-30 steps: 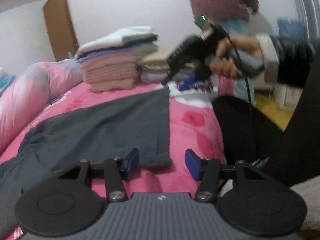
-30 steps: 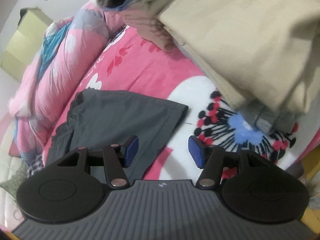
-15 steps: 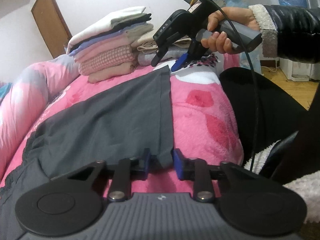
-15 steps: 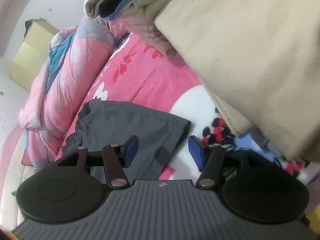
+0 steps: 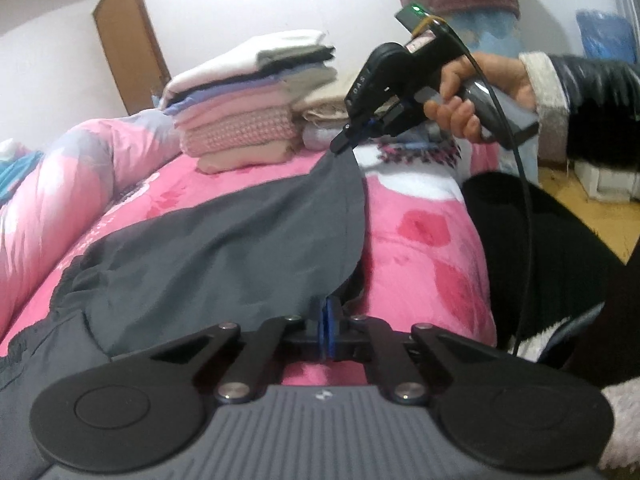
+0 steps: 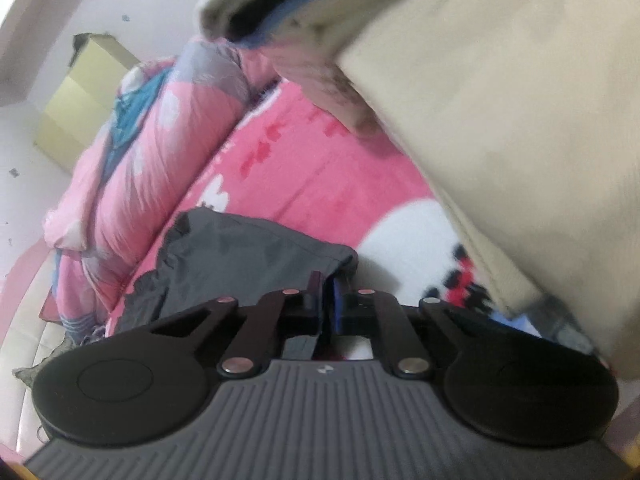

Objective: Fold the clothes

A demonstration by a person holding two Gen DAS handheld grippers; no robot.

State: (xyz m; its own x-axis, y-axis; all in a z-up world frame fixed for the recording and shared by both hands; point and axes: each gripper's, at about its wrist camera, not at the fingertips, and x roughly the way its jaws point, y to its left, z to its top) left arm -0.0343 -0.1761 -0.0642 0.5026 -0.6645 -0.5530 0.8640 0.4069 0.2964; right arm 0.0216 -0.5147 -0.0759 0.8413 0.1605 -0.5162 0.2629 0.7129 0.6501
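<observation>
Two grippers: left gripper [image 5: 329, 322], right gripper [image 6: 328, 300]; jaws pinching one grey garment [image 5: 224, 248].

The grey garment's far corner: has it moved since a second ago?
Yes. The far corner has risen off the pink blanket, pinched by the right tool beside the folded stack.

1. Pink blanket [image 5: 424, 240] with red blotches and a white patch covers the bed
2. Rolled pink quilt [image 5: 60, 184] with grey and blue print lies along the blanket's far side
3. Brown door [image 5: 128, 40] in the white wall [image 5: 248, 4] behind the bed
4. Wooden floor [image 5: 592, 208] beside the bed
5. White box [image 5: 604, 176] stands on the floor
6. Yellowish cabinet [image 6: 80, 120] by the wall beyond the quilt
7. Blue object [image 5: 604, 32] at the far right, blurred
</observation>
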